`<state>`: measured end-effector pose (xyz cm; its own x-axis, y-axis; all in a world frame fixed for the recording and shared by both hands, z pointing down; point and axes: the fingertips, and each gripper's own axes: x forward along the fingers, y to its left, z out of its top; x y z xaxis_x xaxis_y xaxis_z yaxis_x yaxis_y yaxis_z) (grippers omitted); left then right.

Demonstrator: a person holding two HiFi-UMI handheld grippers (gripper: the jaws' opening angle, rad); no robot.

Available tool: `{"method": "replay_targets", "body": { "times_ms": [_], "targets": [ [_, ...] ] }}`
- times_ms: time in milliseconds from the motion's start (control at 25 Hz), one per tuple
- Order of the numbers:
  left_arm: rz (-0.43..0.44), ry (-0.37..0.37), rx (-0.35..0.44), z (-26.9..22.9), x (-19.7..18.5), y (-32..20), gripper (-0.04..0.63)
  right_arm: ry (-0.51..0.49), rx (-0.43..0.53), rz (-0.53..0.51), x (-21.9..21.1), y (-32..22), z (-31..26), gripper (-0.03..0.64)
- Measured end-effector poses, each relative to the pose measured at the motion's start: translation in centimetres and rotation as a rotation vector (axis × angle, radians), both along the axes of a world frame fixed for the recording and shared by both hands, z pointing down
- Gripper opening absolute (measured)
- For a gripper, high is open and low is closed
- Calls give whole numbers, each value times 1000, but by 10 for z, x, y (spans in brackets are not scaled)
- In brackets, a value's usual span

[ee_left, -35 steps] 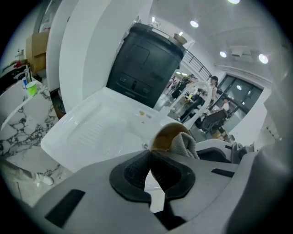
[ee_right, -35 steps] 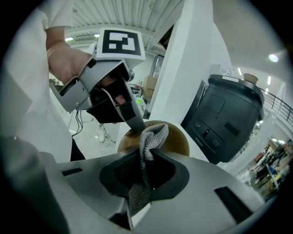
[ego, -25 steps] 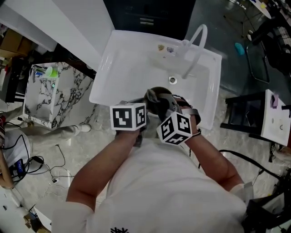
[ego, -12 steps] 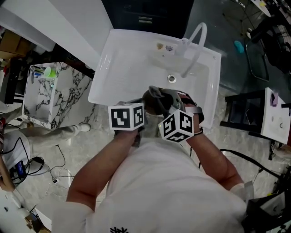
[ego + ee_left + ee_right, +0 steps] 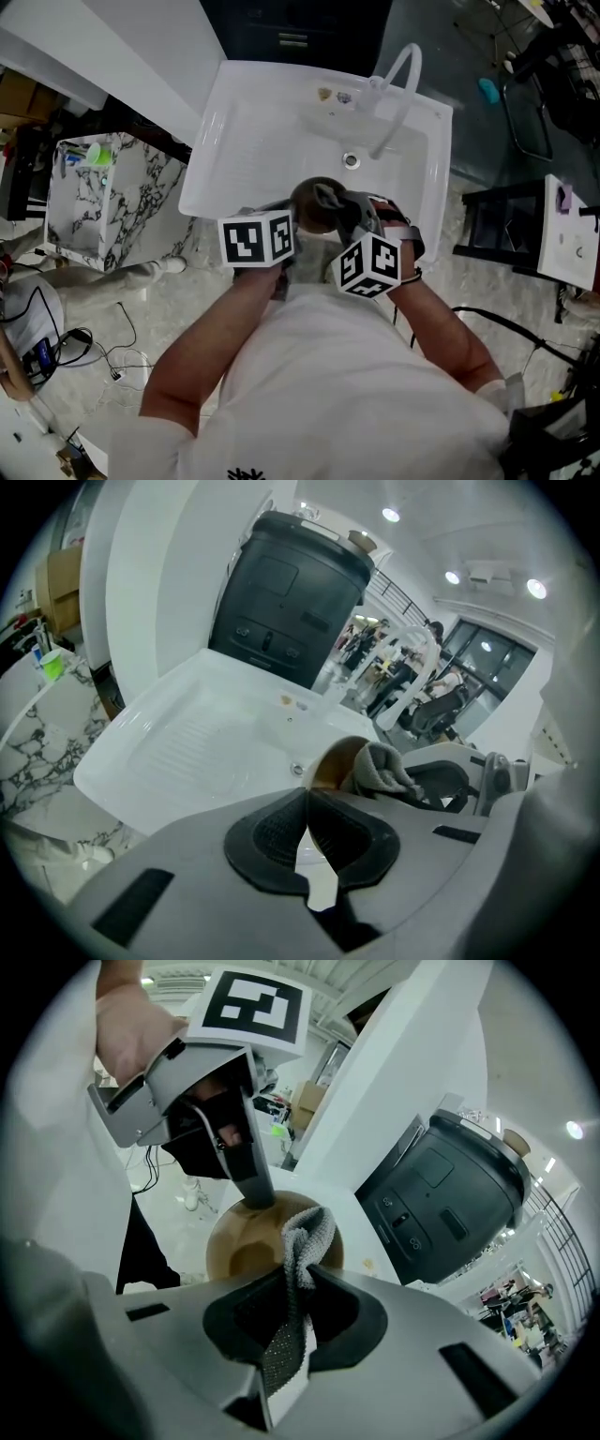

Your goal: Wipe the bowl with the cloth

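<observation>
Right gripper view shows my right claw pinching the grey cloth into the brown bowl at frame centre. My left claw clamps its rim, steadying it above the white sink.

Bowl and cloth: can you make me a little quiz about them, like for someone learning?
1. True or false: the bowl lies on the floor.
2. What does the right gripper pinch? A) a sponge B) the cloth C) a spoon
3. Fill in: the left gripper grips the bowl by its ____.

Key: 1 false, it is held up over the sink; 2 B; 3 rim.
</observation>
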<state>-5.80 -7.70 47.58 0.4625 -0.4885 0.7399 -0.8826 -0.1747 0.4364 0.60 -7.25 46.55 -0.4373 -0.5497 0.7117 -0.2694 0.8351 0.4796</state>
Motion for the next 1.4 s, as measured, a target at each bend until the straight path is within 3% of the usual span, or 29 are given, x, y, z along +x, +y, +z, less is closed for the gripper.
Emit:
{"method": "replay_targets", "body": {
  "times_ms": [640,960,1400],
  "targets": [
    [25,29,22,-7,13,2,17,42,-61,-103,-24,24,13,46],
    [16,53,23,-10,8,9,17,14,-13,-81,-33,11,1,46],
    [19,22,40,-11,3,16,17,64,14,-14,-21,3,3,46]
  ]
}}
